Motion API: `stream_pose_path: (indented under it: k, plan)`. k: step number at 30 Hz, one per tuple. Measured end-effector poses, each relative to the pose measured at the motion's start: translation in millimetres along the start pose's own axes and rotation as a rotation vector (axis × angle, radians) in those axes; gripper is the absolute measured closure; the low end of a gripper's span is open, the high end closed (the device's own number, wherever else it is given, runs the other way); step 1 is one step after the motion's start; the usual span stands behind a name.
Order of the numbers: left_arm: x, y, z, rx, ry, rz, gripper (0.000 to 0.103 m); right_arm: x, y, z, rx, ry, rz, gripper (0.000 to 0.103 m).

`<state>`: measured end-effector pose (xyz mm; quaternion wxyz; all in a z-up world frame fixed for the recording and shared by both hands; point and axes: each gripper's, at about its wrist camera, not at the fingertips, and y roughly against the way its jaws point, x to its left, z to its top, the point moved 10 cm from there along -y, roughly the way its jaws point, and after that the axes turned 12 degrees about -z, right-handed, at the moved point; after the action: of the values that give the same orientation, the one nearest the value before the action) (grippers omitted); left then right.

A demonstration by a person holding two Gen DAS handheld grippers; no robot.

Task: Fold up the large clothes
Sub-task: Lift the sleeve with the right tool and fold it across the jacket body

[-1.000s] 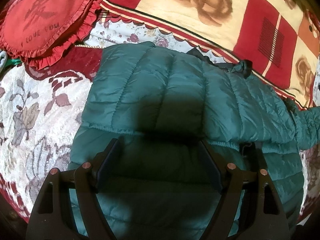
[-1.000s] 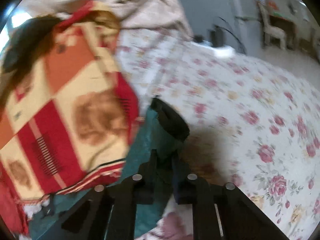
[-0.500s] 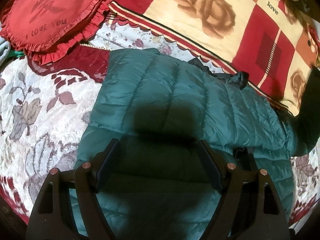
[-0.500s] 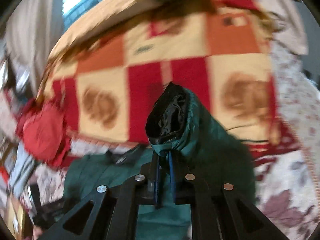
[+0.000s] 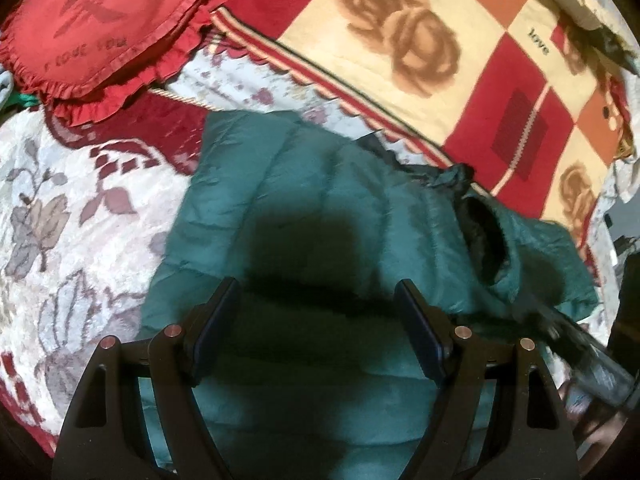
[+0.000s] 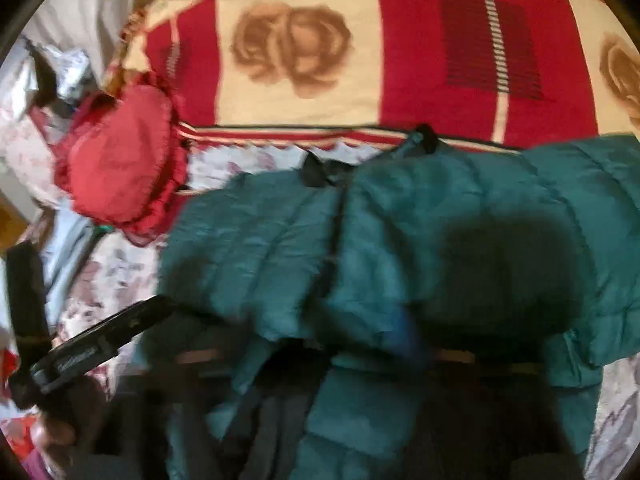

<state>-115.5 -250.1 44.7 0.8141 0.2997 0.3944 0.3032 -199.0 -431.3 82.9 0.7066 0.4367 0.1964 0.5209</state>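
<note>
A teal puffer jacket [image 5: 320, 200] lies spread on the bed, also filling the right wrist view [image 6: 400, 220]. One sleeve [image 5: 540, 256] is folded in over its right side, dark cuff opening [image 5: 480, 236] facing up. My left gripper [image 5: 317, 284] hovers open over the jacket's middle, nothing between its fingers; it shows at the left of the right wrist view [image 6: 92, 344]. My right gripper [image 6: 320, 340] is blurred at the bottom edge, its jaws opening wide over the jacket, pads not pressing on fabric. It appears blurred at the right of the left wrist view [image 5: 580, 344].
A red heart-shaped frilled pillow [image 5: 100, 24] [image 6: 120, 168] lies beyond the jacket's left corner. A red and cream checked blanket [image 5: 400, 40] [image 6: 300, 40] borders the jacket's far edge. Floral bedspread [image 5: 60, 220] extends to the left.
My right gripper swung the sleeve from the right side in over the jacket and let go of it; the sleeve now rests there. My left gripper rose slightly, staying open.
</note>
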Motion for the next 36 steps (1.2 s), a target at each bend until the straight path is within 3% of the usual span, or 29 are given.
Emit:
stream_pose_path:
  k: [4, 10, 16, 24, 25, 26, 29, 32, 36]
  plan:
    - [-33, -5, 9, 0.008, -0.005, -0.062, 0.023, -6, 35, 0, -0.036, 0.057, -0.017, 0.012]
    - [-98, -31, 13, 0.070, -0.045, -0.154, 0.023, -58, 73, -5, -0.061, -0.022, -0.058, 0.012]
    - [-136, -80, 4, 0.156, -0.016, -0.178, 0.023, -100, 95, -15, -0.067, -0.111, -0.064, 0.012]
    - [-160, -121, -3, 0.167, -0.054, -0.169, 0.024, -116, 103, -25, -0.061, -0.148, -0.042, 0.012]
    - [-161, -124, -2, 0.165, -0.054, -0.170, 0.026, -116, 102, -25, -0.061, -0.148, -0.043, 0.012]
    - [-162, -126, -2, 0.159, -0.057, -0.180, 0.045, -116, 102, -25, -0.063, -0.146, -0.046, 0.012]
    - [-166, -128, -5, 0.178, -0.077, -0.202, 0.081, -116, 101, -27, -0.061, -0.144, -0.056, 0.012]
    - [-167, -115, 1, 0.153, -0.112, -0.225, 0.093, -114, 101, -27, -0.057, -0.142, -0.059, 0.012]
    - [-154, -72, 26, 0.075, -0.129, -0.250, 0.094, -108, 106, -24, -0.080, -0.133, -0.059, 0.012]
